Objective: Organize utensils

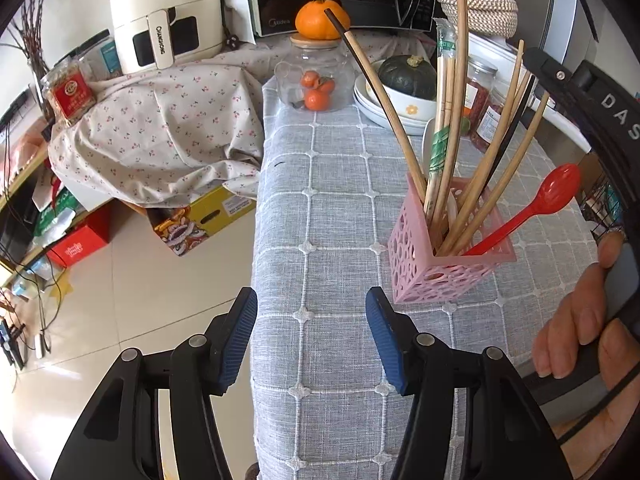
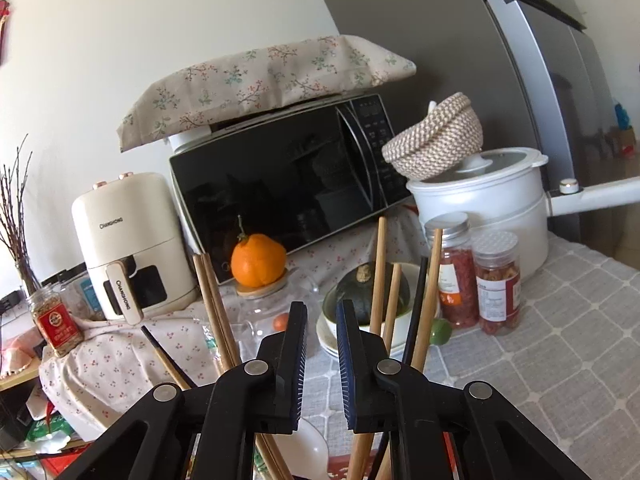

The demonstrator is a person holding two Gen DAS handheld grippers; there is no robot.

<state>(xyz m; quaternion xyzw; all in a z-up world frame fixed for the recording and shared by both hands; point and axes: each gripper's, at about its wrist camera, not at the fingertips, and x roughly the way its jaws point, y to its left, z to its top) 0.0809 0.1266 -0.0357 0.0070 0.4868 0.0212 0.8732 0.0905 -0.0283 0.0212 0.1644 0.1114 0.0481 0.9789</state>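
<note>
The left gripper (image 1: 311, 336), black-framed with blue ribbed pads, hangs over the near edge of the grey checked tablecloth (image 1: 340, 216) with its jaws spread wide and nothing between them. Ahead and to its right stands the pink perforated plastic holder (image 1: 432, 264), upright on the cloth, packed with long bamboo chopsticks (image 1: 456, 92) fanning outward, one dark-tipped chopstick (image 1: 368, 76) leaning left, and a red plastic spoon (image 1: 540, 200) resting against its right rim. The right gripper (image 2: 322, 352) sits directly above that holder among the chopstick tips, its jaws parted by a narrow gap and gripping nothing. Behind are a dark green squash (image 2: 370, 292) in a white bowl and an orange (image 2: 258, 260) on a glass jar lid.
</note>
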